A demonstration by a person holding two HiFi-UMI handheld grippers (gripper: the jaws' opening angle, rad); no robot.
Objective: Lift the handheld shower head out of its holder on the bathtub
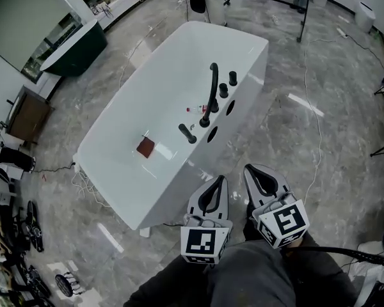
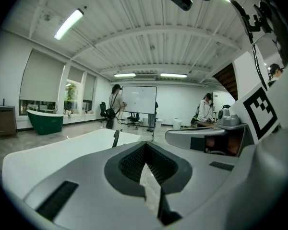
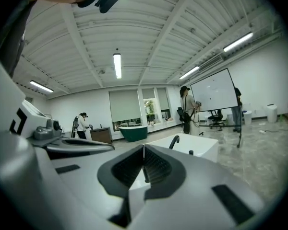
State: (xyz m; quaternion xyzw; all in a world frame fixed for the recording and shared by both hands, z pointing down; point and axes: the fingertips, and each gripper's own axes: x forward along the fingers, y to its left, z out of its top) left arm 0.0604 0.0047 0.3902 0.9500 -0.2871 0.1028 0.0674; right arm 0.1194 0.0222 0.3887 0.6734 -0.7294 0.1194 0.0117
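Note:
A white bathtub (image 1: 141,107) stands on the grey floor ahead of me. On its right rim are a tall black spout (image 1: 212,88), two black knobs (image 1: 228,84) and the black handheld shower head (image 1: 187,133), which rests in its holder nearest me. A small red-brown square (image 1: 145,148) lies inside the tub. My left gripper (image 1: 217,180) and right gripper (image 1: 251,169) hang side by side short of the tub's near corner. Both are shut and empty. In the left gripper view the bathtub (image 2: 62,150) and spout (image 2: 115,138) show over the jaws; in the right gripper view the spout (image 3: 174,141) does too.
A dark green tub (image 1: 77,47) stands at the far left by the window, with a brown cabinet (image 1: 29,115) closer. Cables trail on the floor right of the tub. A stand's legs (image 1: 304,11) are at top right. People (image 3: 187,109) stand near a whiteboard (image 2: 139,99).

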